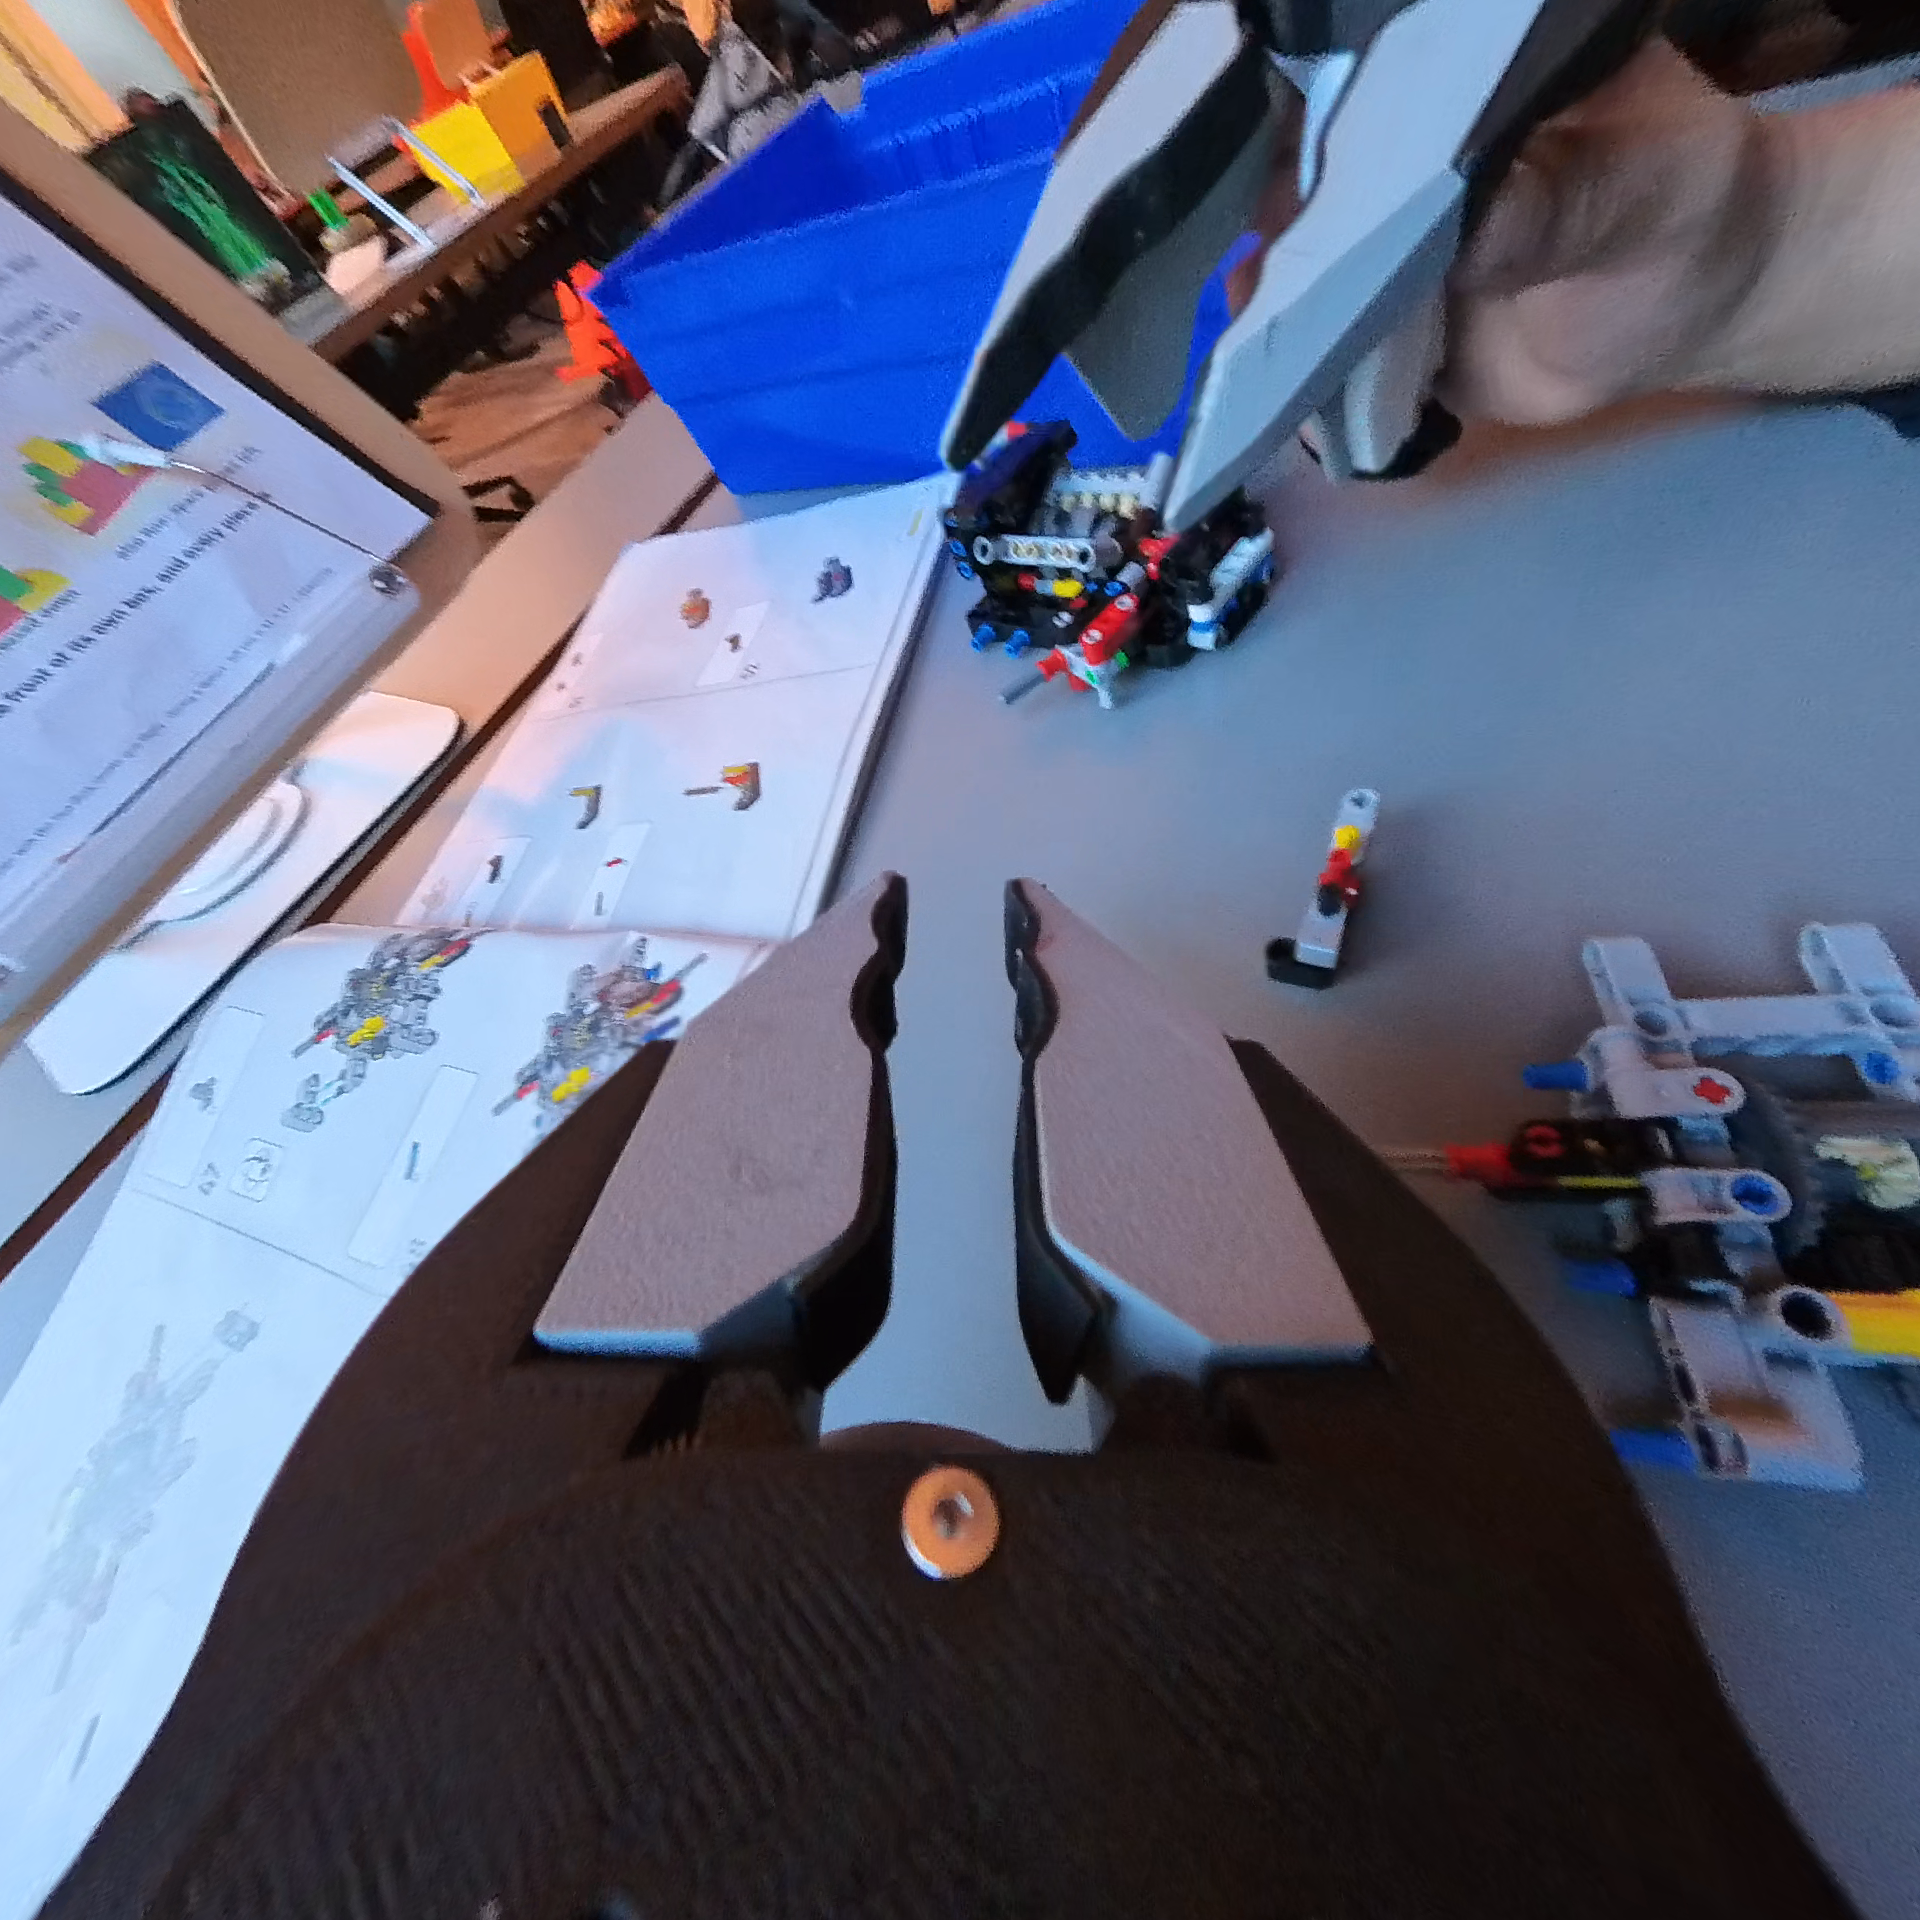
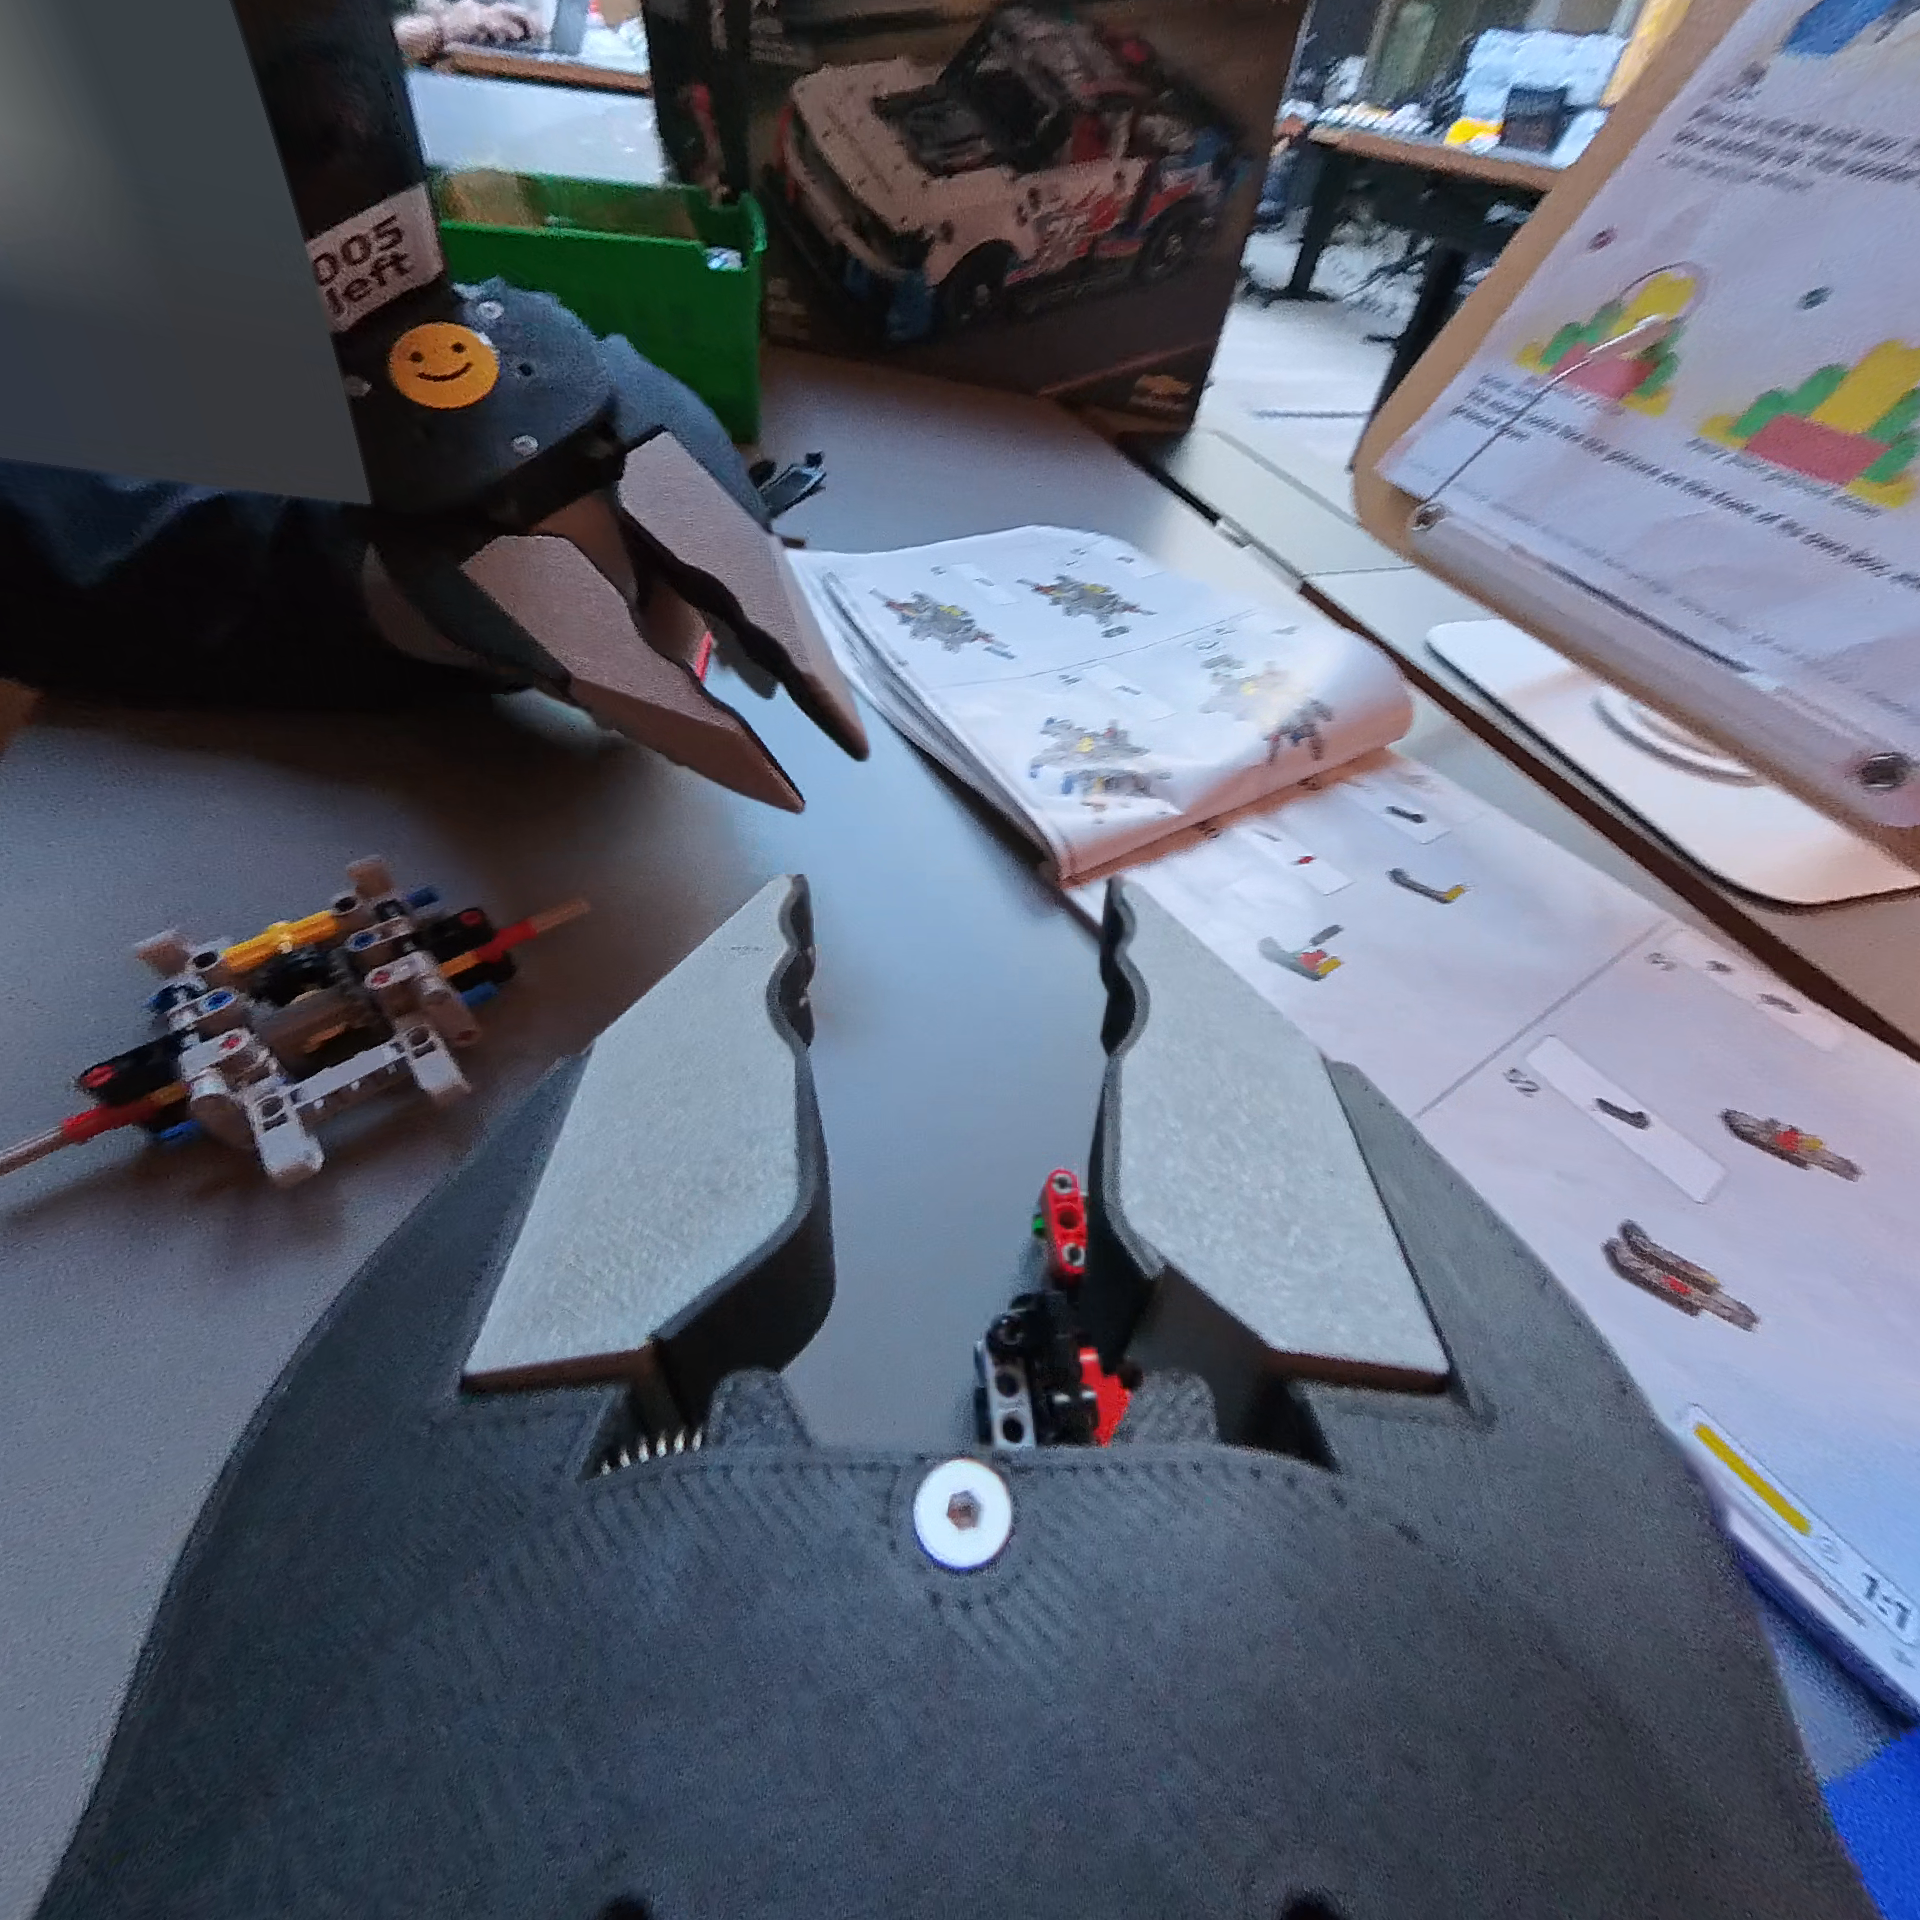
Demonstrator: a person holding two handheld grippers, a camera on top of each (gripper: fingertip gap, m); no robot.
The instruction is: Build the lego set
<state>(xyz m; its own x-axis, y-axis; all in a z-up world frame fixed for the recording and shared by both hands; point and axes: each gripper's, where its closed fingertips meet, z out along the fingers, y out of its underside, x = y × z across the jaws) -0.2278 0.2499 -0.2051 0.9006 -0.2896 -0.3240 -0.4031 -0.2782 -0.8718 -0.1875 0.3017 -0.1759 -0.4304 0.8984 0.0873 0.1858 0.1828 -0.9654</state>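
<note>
My left gripper (image 1: pixel 954 888) hovers over the bare grey table (image 1: pixel 1507 675). Its jaws stand a little apart with nothing between the tips. It also shows in the right wrist view (image 2: pixel 831 779), low over the table. My right gripper (image 1: pixel 1070 488) is wide open and straddles the top of a small black brick model (image 1: pixel 1112 582) with red, blue and white pins. In its own view (image 2: pixel 956 894) the model (image 2: pixel 1049 1340) sits low between the finger bases, close to the right finger (image 2: pixel 1226 1164). The left pad is clear of it.
A small grey beam with red and yellow parts (image 1: pixel 1335 883) lies alone. A grey brick assembly (image 1: pixel 1745 1195) (image 2: pixel 301 1018) lies at the side. Open instruction booklets (image 1: pixel 665 727) (image 2: pixel 1122 686), a blue bin (image 1: pixel 831 260), a green bin (image 2: pixel 623 260), a car-picture box (image 2: pixel 987 187) and a board stand (image 2: pixel 1714 416) ring the area. About 8 cm separates my left fingertips from my right.
</note>
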